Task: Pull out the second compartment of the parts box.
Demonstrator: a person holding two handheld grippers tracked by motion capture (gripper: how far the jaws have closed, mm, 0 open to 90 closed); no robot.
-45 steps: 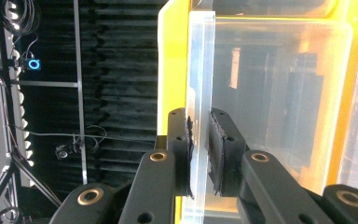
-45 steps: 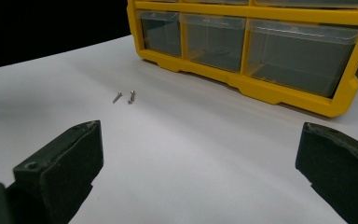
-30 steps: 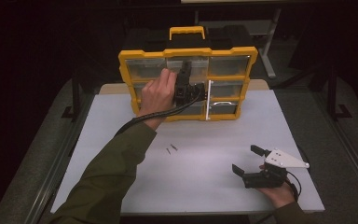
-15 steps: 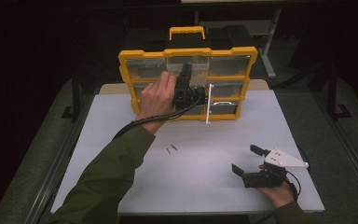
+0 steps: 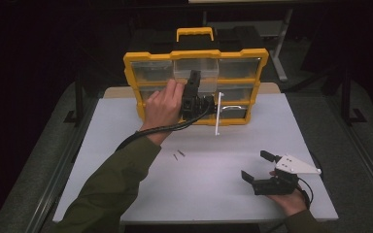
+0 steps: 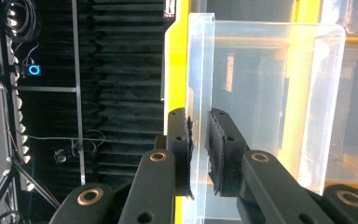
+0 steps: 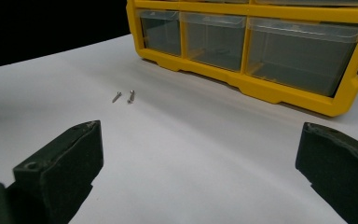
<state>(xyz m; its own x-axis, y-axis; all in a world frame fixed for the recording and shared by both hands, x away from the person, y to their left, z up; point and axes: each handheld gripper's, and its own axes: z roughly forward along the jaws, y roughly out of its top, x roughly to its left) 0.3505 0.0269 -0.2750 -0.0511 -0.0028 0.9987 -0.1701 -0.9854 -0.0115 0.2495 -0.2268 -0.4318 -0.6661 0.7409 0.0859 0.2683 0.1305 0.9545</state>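
Olive-green long sleeve (image 5: 111, 189) worn on the left arm. Matte black two-jaw left gripper (image 6: 199, 140): ribbed rubber pads, brass-ringed pivot holes in the links, thick black cable trailing at 7 o'clock. Black right gripper (image 5: 255, 167) topped by a grey three-cornered plate (image 5: 298, 165), thin black cable looped at 4 o'clock.

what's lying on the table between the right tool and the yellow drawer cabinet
Two small screws lie on the bare white table between the open right tool and the yellow drawer cabinet, seen in the right gripper view and the high view.
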